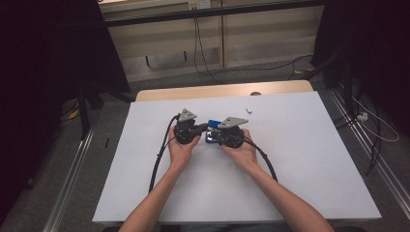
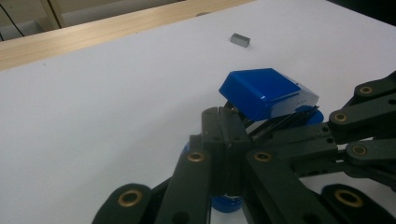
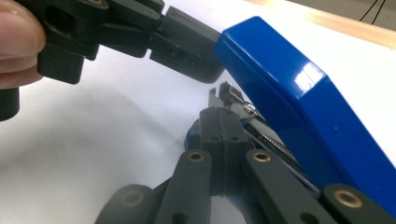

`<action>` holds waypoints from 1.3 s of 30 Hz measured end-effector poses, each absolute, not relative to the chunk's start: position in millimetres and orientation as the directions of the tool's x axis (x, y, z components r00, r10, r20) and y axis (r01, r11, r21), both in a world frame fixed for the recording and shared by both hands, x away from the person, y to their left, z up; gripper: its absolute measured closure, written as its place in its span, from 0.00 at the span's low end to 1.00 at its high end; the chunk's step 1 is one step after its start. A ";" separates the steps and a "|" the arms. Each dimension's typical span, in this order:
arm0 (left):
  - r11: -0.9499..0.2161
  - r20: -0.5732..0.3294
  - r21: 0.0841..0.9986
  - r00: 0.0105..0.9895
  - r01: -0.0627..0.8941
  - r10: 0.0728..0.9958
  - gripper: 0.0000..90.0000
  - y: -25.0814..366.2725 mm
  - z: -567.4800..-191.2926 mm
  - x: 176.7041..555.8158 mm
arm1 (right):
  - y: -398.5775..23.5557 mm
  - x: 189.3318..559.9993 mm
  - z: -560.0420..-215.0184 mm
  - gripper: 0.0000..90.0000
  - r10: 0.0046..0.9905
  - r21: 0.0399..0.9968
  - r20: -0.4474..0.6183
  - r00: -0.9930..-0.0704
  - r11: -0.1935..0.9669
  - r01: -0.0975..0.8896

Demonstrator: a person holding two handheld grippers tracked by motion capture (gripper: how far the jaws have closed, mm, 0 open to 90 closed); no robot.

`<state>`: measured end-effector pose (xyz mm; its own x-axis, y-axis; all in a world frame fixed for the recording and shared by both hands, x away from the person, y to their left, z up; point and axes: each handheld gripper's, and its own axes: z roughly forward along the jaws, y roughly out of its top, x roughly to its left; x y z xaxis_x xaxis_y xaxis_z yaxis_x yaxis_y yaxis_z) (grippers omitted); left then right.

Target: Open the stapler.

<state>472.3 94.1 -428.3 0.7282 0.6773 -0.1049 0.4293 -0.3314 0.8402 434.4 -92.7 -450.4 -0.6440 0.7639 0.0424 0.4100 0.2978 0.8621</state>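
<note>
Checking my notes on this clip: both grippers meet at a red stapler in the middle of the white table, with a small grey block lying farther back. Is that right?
One thing is off: the stapler is blue, not red, as the left gripper view shows plainly. The rest holds: the left gripper and right gripper meet at it mid-table, and the small grey block lies farther back.

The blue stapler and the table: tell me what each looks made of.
Blue stapler: its cover looks like glossy moulded plastic, going by the sharp white highlight, though painted metal is possible. The coiled spring and rail under it look like bare metal, grey and shiny. Table: a matte white surface without glare, perhaps laminate or a sheet, with a pale wood-look strip along the far edge.
</note>
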 end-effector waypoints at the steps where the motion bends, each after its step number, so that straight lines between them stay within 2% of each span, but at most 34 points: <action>1: -0.323 -0.111 0.843 0.727 0.429 0.678 1.00 94.0 -427.4 472.4 | -93.1 434.4 -449.6 1.00 0.774 0.868 0.031 -0.633 0.293 0.401; 16: -0.318 -0.126 0.841 0.730 0.438 0.672 1.00 94.6 -428.7 474.2 | -87.4 433.2 -448.2 1.00 0.802 0.895 -0.027 -0.597 0.285 0.342; 19: -0.297 -0.152 0.838 0.718 0.458 0.679 1.00 95.7 -432.3 474.4 | -87.9 433.5 -447.1 1.00 0.805 0.900 -0.026 -0.593 0.277 0.336; 22: -0.333 -0.106 0.837 0.726 0.435 0.680 1.00 94.8 -431.4 473.7 | -89.4 433.7 -446.1 1.00 0.806 0.902 -0.028 -0.591 0.276 0.333; 39: -0.346 -0.112 0.826 0.732 0.445 0.672 1.00 90.7 -434.6 476.3 | -93.1 435.0 -445.3 1.00 0.813 0.901 -0.031 -0.581 0.275 0.336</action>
